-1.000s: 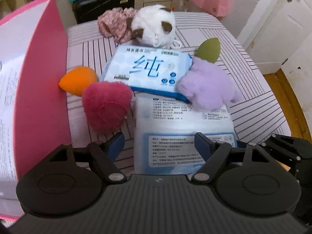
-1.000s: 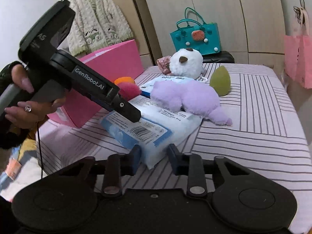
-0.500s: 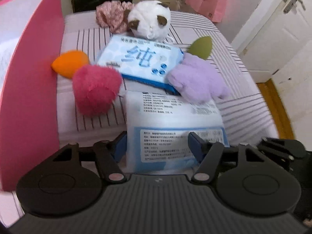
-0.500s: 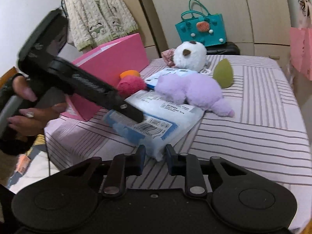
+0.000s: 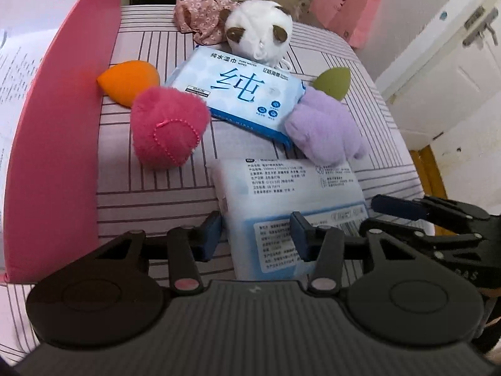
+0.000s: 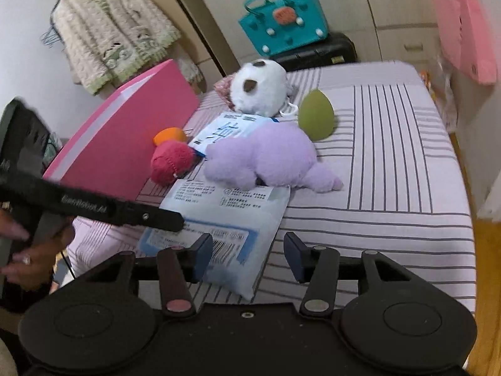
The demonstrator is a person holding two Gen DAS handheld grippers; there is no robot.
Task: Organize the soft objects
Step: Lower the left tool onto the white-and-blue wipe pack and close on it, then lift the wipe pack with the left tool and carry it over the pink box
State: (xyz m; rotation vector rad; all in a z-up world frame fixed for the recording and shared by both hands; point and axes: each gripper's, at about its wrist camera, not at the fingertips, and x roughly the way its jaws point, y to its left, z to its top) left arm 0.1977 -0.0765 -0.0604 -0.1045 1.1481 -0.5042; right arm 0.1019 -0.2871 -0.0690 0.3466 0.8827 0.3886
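A white and blue wipes pack (image 5: pixel 291 188) lies on the striped bed. My left gripper (image 5: pixel 256 235) comes down on its near left end. The jaws are closing, and both pads press on the pack. My right gripper (image 6: pixel 247 257) is at the pack's (image 6: pixel 231 216) near corner. Its jaws are opening, and the corner sits between the pads, which stand apart from it. Behind the pack lie a purple plush (image 5: pixel 322 131), a pink heart plush (image 5: pixel 166 131), a second wipes pack (image 5: pixel 241 91), an orange sponge (image 5: pixel 128 78), a green sponge (image 5: pixel 332 81) and a white panda plush (image 5: pixel 260 31).
A tall pink box (image 5: pixel 56 125) stands along the bed's left side. A floral scrunchie (image 5: pixel 197 15) lies beside the panda. A black case (image 6: pixel 316 53) with a teal bag (image 6: pixel 281 22) on it stands behind the bed. The bed's right half (image 6: pixel 391 156) is bare striped cloth.
My left jaws have narrowed onto the near wipes pack. My right jaws, pinched on the pack's corner before, have spread apart, and that gripper has rolled and shifted a little.
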